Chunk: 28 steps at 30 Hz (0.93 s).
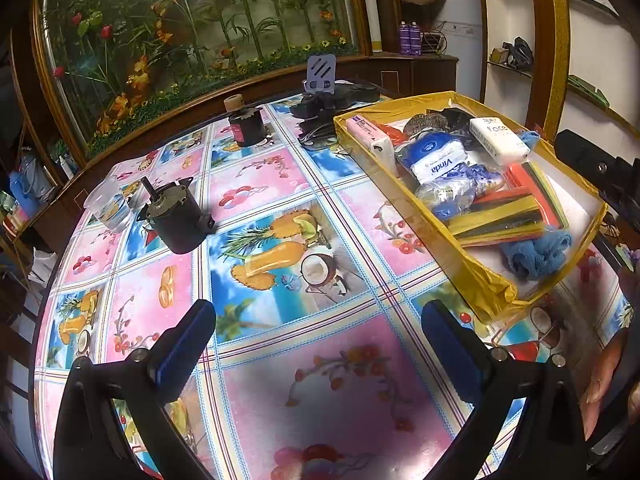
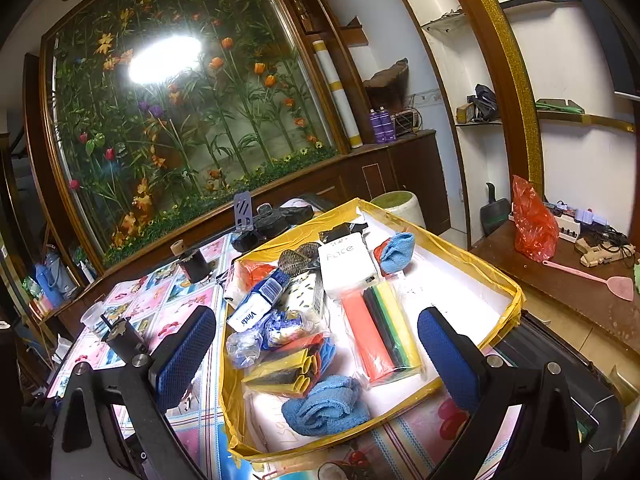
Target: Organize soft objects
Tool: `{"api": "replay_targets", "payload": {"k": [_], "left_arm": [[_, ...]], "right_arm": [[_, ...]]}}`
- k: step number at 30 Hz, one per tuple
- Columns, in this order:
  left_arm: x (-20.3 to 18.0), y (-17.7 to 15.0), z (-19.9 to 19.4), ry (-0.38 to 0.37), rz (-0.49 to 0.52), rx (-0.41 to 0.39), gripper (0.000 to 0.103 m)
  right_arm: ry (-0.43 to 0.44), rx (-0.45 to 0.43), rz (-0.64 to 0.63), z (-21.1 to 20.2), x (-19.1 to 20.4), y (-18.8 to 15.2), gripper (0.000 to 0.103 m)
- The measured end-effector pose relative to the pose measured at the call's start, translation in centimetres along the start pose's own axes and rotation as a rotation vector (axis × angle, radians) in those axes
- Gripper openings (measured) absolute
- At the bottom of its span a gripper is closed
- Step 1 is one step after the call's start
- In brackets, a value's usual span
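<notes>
Can't see much of my own hand [image 1: 600, 376], just a few fingers poking in at the right edge of the left cam. My right claw [image 1: 600, 178] shows there only as a dark chunk cut off by the frame. In the tray [image 2: 516, 300], the pink pack [image 1: 366, 130] is mostly buried behind the Vinda tissue pack [image 2: 260, 304], and the writing on the tray floor [image 2: 280, 426] is half covered by the blue towel [image 2: 326, 402], unreadable.

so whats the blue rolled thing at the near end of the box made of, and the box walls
The blue rolled cloth looks like terry or microfibre fabric: matte, nubby looped surface, soft folds. The box wall seems clear glossy plastic sheet edged with yellow tape; contents show through it.
</notes>
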<state>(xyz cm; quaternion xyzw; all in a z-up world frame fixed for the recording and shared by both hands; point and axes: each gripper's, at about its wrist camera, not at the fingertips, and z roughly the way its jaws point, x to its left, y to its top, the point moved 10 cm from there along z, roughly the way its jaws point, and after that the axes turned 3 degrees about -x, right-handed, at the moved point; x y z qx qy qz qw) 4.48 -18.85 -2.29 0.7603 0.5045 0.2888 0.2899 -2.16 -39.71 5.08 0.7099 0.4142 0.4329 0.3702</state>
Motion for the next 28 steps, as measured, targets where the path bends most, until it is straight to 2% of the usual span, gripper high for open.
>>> {"api": "replay_targets", "payload": {"k": [12,28], "left_arm": [[-0.1,0.1,-0.2,0.026,0.02,-0.004,0.102],[0.2,0.6,-1.0,0.13,0.07,-0.034,0.102]], "right_arm": [[0.0,0.003,0.008,-0.1,0.1,-0.3,0.102],[-0.001,-0.001,0.011,-0.3,0.3,-0.4,0.102]]}}
